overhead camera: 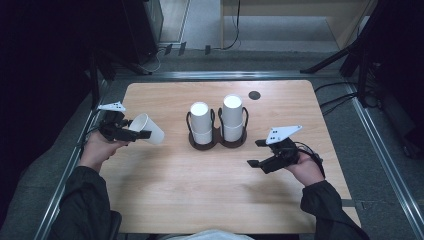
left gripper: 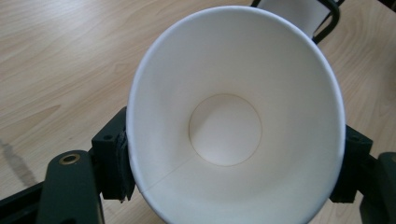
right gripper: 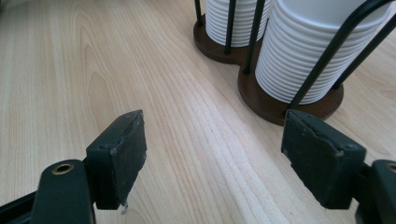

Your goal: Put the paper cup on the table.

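A white paper cup lies sideways in my left gripper above the table's left side, mouth toward the hand. In the left gripper view the cup's empty inside faces the camera, and both pads press its wall near the rim. Two stacks of white cups stand upside down in a dark wire holder at the table's middle. My right gripper hovers open to the right of the holder, nothing between its jaws. The right gripper view shows the nearer stack just beyond the open gripper.
The light wooden table has a small black round grommet near its far edge. Black stand legs and cables lie on the floor beyond and to the right. A corner of one stack shows past the held cup.
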